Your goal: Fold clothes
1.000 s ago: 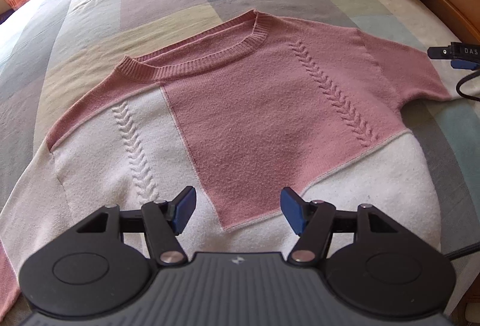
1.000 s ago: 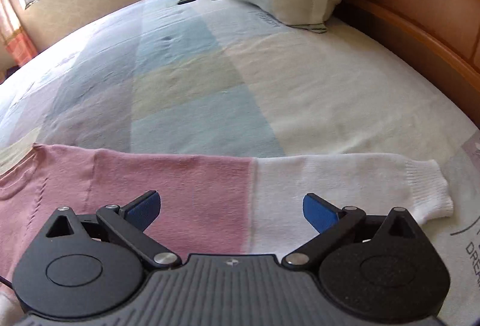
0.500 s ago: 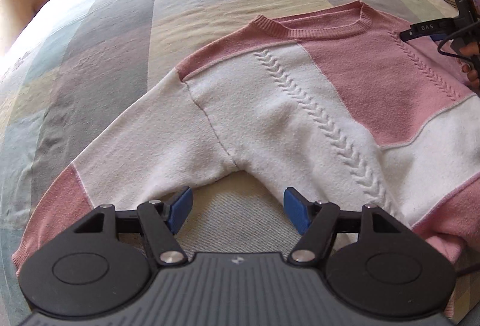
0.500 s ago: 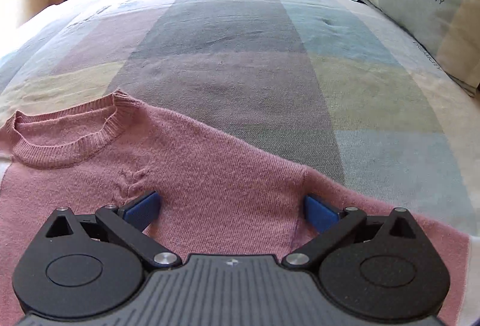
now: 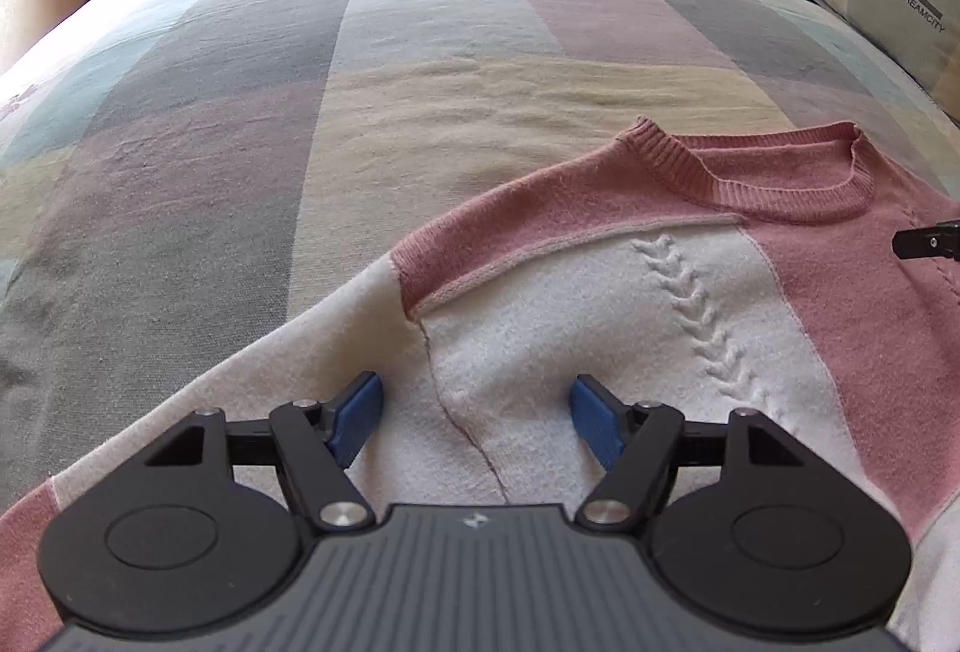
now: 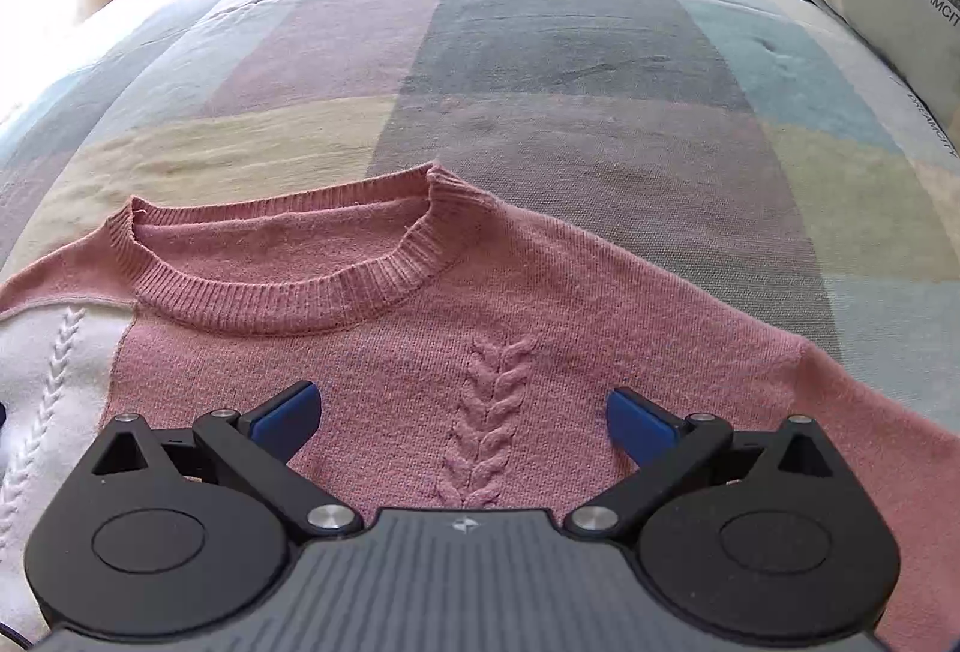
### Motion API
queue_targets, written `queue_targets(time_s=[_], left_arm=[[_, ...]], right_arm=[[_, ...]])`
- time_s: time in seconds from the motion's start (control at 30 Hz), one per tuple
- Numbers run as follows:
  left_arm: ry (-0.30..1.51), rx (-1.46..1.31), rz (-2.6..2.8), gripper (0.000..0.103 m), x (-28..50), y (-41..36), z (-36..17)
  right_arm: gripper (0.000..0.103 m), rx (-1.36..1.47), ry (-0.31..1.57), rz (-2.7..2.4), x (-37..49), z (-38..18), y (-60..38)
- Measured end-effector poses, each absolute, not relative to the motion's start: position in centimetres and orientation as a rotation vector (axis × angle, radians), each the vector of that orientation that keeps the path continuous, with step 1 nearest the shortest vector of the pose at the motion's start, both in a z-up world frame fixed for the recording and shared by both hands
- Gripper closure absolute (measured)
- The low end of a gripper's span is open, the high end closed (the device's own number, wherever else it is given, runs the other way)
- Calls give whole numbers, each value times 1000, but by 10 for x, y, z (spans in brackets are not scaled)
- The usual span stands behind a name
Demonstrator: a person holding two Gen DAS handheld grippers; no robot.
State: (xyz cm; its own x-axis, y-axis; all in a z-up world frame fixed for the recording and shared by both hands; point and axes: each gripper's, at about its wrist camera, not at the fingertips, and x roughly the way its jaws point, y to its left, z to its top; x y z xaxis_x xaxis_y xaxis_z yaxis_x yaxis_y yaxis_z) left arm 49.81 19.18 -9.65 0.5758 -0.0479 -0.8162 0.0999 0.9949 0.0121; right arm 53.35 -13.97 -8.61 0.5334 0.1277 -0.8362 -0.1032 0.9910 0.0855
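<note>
The left gripper (image 5: 474, 421), jaws just widened and empty, hangs above the sweater's (image 5: 600, 352) white shoulder seam. The right gripper (image 6: 462, 421) stands open over the pink cable braid (image 6: 489, 412), collar (image 6: 288, 292) ahead.

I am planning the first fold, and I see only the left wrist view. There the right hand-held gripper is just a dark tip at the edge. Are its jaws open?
Observer: Yes, the right hand-held gripper is open, with nothing between its pads.
Operator: What does it point at?
Observer: Its fingers frame the pink cable braid on the pink chest of the sweater, below the collar.
Operator: And the sleeve on that side?
Observer: The pink sleeve lies spread on the bedspread and runs out of the picture at the right.
</note>
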Motion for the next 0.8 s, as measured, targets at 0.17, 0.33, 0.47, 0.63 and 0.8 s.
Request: queue_targets(time_s=[0.17,0.33,0.47,0.63,0.8], left_arm=[[942,-30,-50,29,525,199,-76],[940,-92,-179,26,527,180,-78],[942,-58,-147,27,542,176,-92],[924,-71,-168,27,531,168,-67],[952,-92,-220,27,489,164,-49]], right_arm=[[0,20,991,139,530,-82,-137],[0,59,980,124,524,-71,-140],[0,81,977,134,520,-70,-136],[0,44,966,142,509,-65,-127],[0,59,955,160,490,-46,-117]])
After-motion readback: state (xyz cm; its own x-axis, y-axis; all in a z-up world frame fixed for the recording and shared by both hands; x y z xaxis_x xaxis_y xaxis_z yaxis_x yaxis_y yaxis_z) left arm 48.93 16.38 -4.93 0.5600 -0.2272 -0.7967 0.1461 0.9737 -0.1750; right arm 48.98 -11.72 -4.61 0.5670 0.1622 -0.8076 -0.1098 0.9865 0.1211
